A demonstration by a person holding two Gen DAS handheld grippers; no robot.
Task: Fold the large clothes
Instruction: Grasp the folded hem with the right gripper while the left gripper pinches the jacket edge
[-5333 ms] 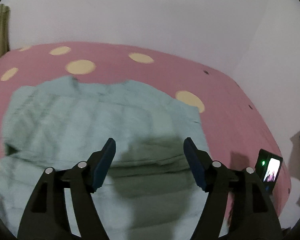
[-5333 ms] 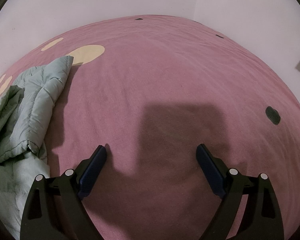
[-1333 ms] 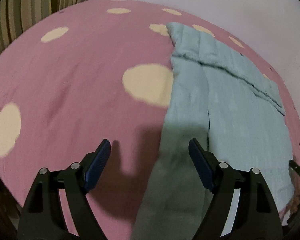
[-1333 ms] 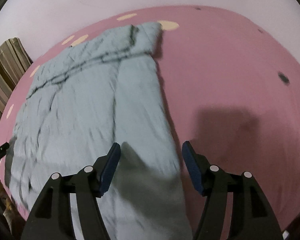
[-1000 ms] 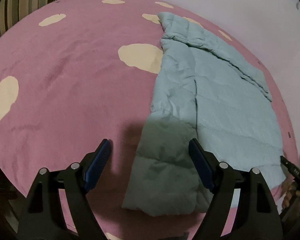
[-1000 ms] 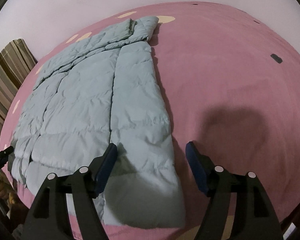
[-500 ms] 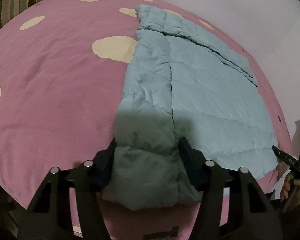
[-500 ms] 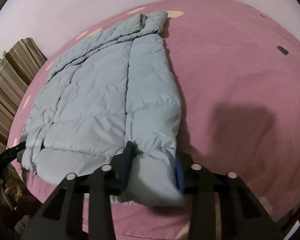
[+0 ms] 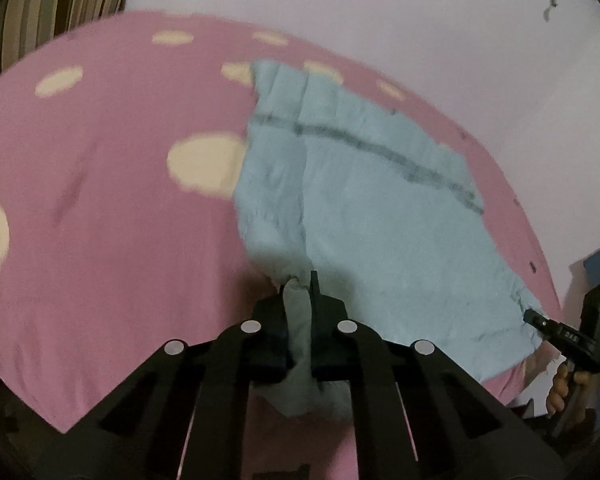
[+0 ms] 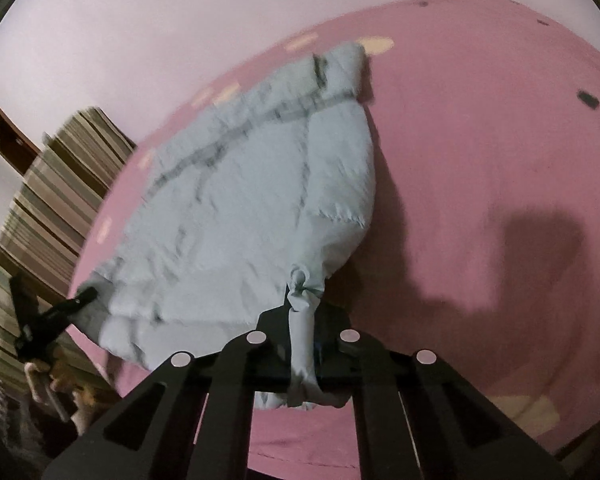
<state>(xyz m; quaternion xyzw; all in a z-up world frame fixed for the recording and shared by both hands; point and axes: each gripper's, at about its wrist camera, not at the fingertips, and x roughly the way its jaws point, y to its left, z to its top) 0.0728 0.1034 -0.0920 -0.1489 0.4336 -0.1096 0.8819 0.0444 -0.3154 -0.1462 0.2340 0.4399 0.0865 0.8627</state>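
In the left wrist view, the left gripper [image 9: 300, 300] is seen clamped on a bunched near corner of the pale blue quilted jacket [image 9: 372, 200], the fabric pinched between its closed fingers and hanging below them. In the right wrist view, the right gripper [image 10: 302, 312] is likewise closed on the opposite near corner of the jacket [image 10: 240, 208], a twisted wad being squeezed between the jaws. From both grips the garment is stretched away over the pink spotted bedspread [image 9: 100, 220], its far end, possibly a collar or hood in the blur, lying near the white wall [image 9: 380, 20]. A striped curtain [image 10: 52, 200] is seen beyond the bed's left side.
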